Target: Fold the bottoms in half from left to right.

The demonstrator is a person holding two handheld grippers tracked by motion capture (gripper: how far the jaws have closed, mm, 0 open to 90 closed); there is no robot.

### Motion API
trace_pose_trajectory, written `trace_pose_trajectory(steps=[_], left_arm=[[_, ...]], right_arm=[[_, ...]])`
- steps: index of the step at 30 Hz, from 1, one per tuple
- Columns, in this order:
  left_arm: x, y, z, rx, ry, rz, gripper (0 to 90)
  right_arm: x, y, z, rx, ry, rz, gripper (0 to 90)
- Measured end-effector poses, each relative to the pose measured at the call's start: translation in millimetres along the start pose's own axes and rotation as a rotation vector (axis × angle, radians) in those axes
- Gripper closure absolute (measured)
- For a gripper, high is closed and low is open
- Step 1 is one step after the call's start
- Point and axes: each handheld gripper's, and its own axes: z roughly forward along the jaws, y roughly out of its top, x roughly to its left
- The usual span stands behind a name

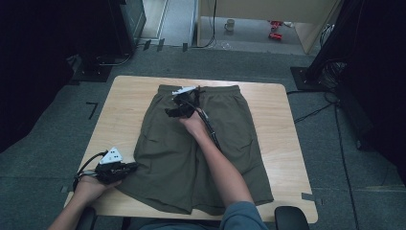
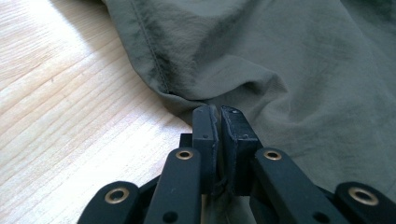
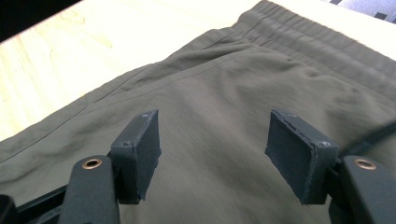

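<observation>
Olive-green shorts (image 1: 201, 153) lie flat on the wooden table (image 1: 124, 96), waistband at the far side. My left gripper (image 1: 134, 166) rests at the near-left leg corner. In the left gripper view its jaws (image 2: 219, 114) are shut, pinching the hem edge of the shorts (image 2: 280, 56) just above the tabletop. My right gripper (image 1: 170, 112) hovers over the upper left part of the shorts, below the waistband. In the right gripper view it (image 3: 212, 135) stands open over the fabric (image 3: 224, 84), with nothing between its pads.
Bare wood borders the shorts on both sides. A mug (image 1: 230, 25) and red items (image 1: 275, 28) sit on the floor beyond the table. Black stands and cables (image 1: 316, 112) lie right of the table. A chair part (image 1: 292, 218) shows at the near edge.
</observation>
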Motion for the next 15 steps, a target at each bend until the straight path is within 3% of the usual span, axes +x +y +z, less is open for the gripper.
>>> trace_pose_trajectory(steps=[15], left_arm=[[-0.8, 2.5, 1.3, 0.013, -0.013, 0.009, 85.1]], right_arm=[[13.4, 13.3, 43.1, 0.005, -0.016, 0.022, 31.7]])
